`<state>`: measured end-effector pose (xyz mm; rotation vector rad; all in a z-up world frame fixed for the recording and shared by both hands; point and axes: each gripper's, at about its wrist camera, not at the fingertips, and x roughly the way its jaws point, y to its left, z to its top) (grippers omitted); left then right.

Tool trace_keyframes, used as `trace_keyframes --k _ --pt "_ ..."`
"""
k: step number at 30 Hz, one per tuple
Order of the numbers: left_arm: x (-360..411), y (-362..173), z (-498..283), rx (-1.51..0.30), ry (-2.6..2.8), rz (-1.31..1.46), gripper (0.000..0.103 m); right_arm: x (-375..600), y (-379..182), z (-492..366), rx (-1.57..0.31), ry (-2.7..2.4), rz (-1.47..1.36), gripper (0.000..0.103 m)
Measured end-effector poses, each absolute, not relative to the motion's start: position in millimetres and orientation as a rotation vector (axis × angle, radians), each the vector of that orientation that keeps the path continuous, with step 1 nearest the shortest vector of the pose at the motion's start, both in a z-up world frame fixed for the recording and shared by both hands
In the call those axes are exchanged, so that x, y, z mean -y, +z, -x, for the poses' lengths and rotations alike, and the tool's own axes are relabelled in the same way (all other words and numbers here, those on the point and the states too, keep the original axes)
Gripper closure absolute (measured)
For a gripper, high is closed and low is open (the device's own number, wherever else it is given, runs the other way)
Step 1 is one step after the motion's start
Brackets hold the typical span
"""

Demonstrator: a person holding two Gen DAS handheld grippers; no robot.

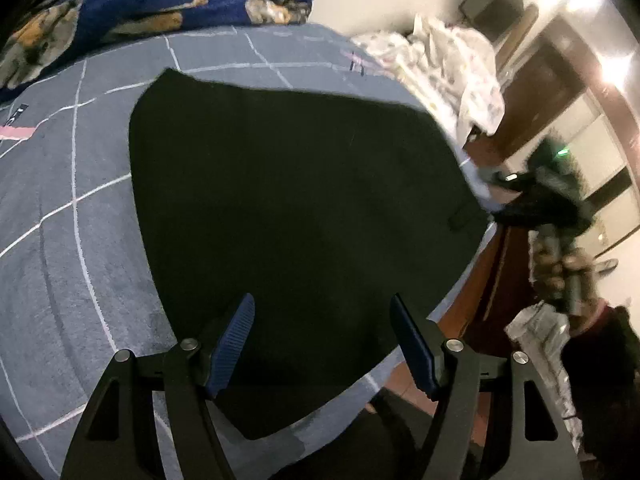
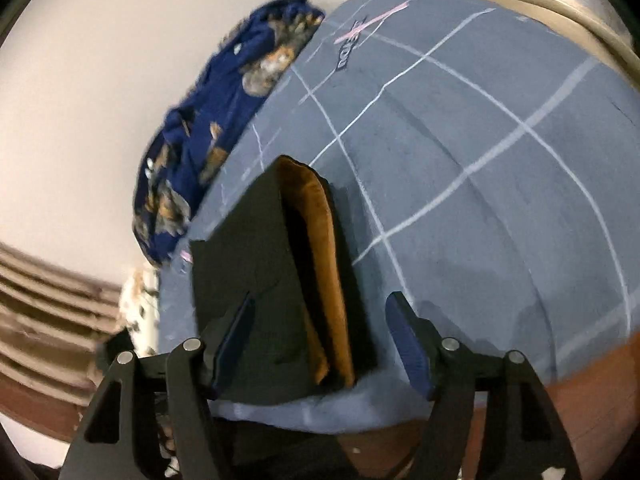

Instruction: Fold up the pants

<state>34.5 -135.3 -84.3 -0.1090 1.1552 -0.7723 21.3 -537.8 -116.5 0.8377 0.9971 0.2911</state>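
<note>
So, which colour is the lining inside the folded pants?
Orange-brown lining, inside black pants; the right wrist view shows it best.

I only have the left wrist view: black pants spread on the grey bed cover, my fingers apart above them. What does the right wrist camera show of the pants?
Observer: The pants lie folded there, and an orange-brown lining shows along the open edge of the fold.
Operator: Is the right gripper holding that edge?
Observer: No. The right gripper is open, its pads clear of the cloth, with the fold lying between and beyond them.
Operator: Anything past the pants on that side?
Observer: A crumpled blue blanket with brown patches sits at the far edge of the grey bed cover, against a pale wall.
</note>
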Motion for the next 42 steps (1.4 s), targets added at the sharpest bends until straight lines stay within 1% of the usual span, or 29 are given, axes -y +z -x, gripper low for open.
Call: trace_keyframes --k 5,7,12,14,17,20,22,26,30,34,35,37,38,39,42 --pt "106 -66 -38 -1.033 -0.747 0.18 0.032 526 -134 -48 -1.066 0.333 -0.756 0.037" --pt "94 -64 -46 -1.015 -0.728 0.208 0.032 525 -136 -54 -1.062 0.354 -0.748 0.037" --pt "89 -87 -74 -1.123 -0.732 0.229 0.032 510 -136 -66 -1.099 0.475 -0.71 0.037" --pt "91 -95 -81 -1.152 -0.749 0.226 0.032 500 -135 -70 -1.113 0.502 -0.639 0.036" --pt "90 -104 -88 -1.183 -0.791 0.252 0.032 510 -143 -73 -1.117 0.568 -0.706 0.034" --pt "86 -106 -93 -1.185 -0.833 0.264 0.032 518 -152 -73 -1.11 0.642 -0.752 0.034" --pt "76 -104 -96 -1.178 -0.813 0.275 0.032 518 -153 -73 -1.114 0.668 -0.734 0.034" --pt "40 -100 -102 -1.131 -0.733 0.4 0.032 518 -155 -78 -1.155 0.691 -0.749 0.033" --pt "29 -119 -107 -1.225 -0.734 0.403 0.032 514 -152 -81 -1.164 0.703 -0.762 0.021" --pt "49 -119 -109 -1.238 -0.81 0.362 0.032 509 -149 -84 -1.149 0.728 -0.74 0.021" --pt "57 -119 -109 -1.246 -0.83 0.348 0.032 509 -149 -84 -1.143 0.727 -0.735 0.025" --pt "72 -115 -107 -1.234 -0.837 0.279 0.029 508 -149 -82 -1.139 0.702 -0.7 0.046" --pt "80 -112 -105 -1.223 -0.831 0.211 0.029 509 -150 -81 -1.14 0.668 -0.674 0.067" --pt "88 -109 -101 -1.208 -0.822 0.146 0.028 510 -154 -80 -1.144 0.654 -0.672 0.07" --pt "115 -105 -82 -1.134 -0.762 -0.125 0.028 511 -154 -78 -1.122 0.65 -0.666 0.072"
